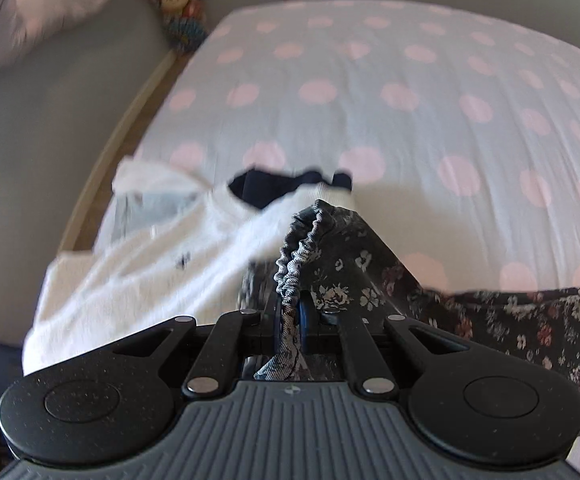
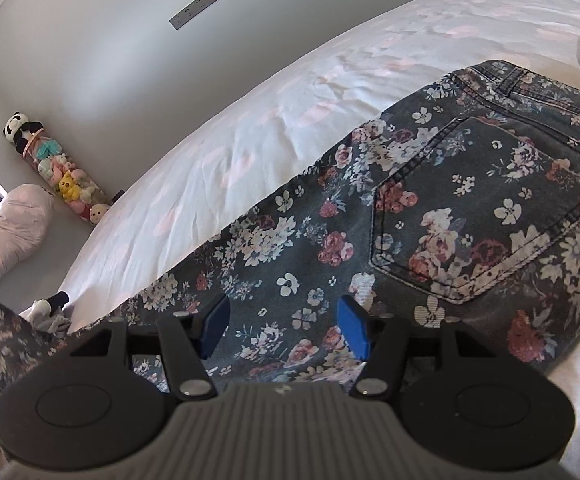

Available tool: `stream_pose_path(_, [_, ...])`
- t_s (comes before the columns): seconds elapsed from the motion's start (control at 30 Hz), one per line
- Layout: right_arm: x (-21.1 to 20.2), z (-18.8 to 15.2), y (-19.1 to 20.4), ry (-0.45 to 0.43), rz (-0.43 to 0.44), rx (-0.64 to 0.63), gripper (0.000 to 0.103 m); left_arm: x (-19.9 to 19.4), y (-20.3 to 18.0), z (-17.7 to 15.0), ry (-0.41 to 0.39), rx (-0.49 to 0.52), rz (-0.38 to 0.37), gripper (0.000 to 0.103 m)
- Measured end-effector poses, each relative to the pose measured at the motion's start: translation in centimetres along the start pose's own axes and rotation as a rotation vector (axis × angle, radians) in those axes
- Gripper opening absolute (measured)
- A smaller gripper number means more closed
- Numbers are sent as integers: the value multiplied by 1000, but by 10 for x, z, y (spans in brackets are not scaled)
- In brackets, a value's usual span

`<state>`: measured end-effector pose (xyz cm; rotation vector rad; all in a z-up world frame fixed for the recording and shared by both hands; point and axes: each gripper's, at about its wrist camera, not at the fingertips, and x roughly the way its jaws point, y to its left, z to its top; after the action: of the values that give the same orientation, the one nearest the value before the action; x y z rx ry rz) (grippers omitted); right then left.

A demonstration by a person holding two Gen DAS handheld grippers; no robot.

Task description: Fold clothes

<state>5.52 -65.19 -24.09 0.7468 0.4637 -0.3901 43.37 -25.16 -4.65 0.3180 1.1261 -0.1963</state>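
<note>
The left gripper (image 1: 290, 312) is clamped on a bunched hem of the floral jeans (image 2: 430, 216), lifting it off the polka-dot bed (image 1: 370, 100) (a white garment (image 1: 149, 264) lies beside it). The right gripper (image 2: 281, 324) hovers with jaws apart over the jeans' seat, holding nothing.

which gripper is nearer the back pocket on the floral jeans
Right. The right gripper hovers open just beside the back pocket. The left gripper is shut on the floral jeans at a bunched edge, with no pocket in its view.
</note>
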Motion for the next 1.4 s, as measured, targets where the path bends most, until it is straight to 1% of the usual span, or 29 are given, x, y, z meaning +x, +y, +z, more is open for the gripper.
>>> stream_pose_path(0.1, [1,-1,1,1,-1,-11,63,21,12,-13,30,-69,-4,7])
stream_pose_path(0.13, [1,-1,1,2,-2,-12,63,26,14,-16,34,-76,5,7])
stream_pose_path(0.17, [2,-1,0,3,-2,-10,63,30,15,-18,37,-74,17,10])
stream_pose_path(0.23, [3,-1,-1,5,-2,-4,63,36,14,-22,34,-57,39,11])
stream_pose_path(0.37, [7,-1,-1,14,-1,-9,64,37,3,-26,16,23,56,20])
stream_pose_path(0.43, [8,-1,-1,17,2,-12,64,32,-3,-28,-8,66,73,22])
stream_pose_path(0.47, [8,-1,-1,18,2,-13,64,29,-6,-30,-29,88,88,26])
stream_pose_path(0.5, [8,-1,-1,18,3,-13,64,26,-9,-32,-52,110,108,28])
stream_pose_path(0.53, [8,-1,-1,18,3,-12,64,24,-10,-34,-69,120,132,34])
stream_pose_path(0.57, [7,0,-1,18,3,-11,64,23,-10,-36,-83,121,158,50])
stream_pose_path(0.6, [7,0,-1,18,2,-13,64,22,-10,-38,-98,122,185,58])
stream_pose_path(0.63, [7,0,0,19,0,-19,64,22,-8,-40,-105,121,202,62])
stream_pose_path(0.7, [7,0,1,24,-7,-34,64,28,-2,-43,-83,105,194,62])
stream_pose_path(0.77, [8,-1,2,29,-10,-42,64,36,6,-49,-59,67,174,60])
stream_pose_path(0.8, [8,-2,2,30,-10,-44,64,39,9,-51,-57,51,163,60])
stream_pose_path(0.87, [8,-2,2,31,-12,-51,64,41,10,-57,-88,40,157,58])
stream_pose_path(0.9, [8,-2,3,31,-11,-56,64,40,10,-58,-106,36,158,55])
stream_pose_path(0.97, [7,-3,4,28,-11,-75,64,36,10,-60,-134,22,140,35])
stream_pose_path(1.0, [7,-3,5,28,-11,-86,64,34,10,-60,-143,18,130,31])
stream_pose_path(1.03, [7,-3,7,31,-7,-95,63,34,10,-60,-143,23,128,29])
stream_pose_path(1.07, [6,-3,9,36,1,-103,59,34,9,-60,-141,33,131,27])
stream_pose_path(1.2, [6,-2,27,74,34,-177,52,36,12,-54,-111,27,114,26])
stream_pose_path(1.27, [9,2,44,111,86,-244,49,36,14,-51,-104,36,97,27])
stream_pose_path(1.3, [13,4,55,132,109,-310,48,37,14,-51,-104,44,89,27])
stream_pose_path(1.4, [30,13,96,205,155,-564,41,37,18,-53,-113,54,61,28])
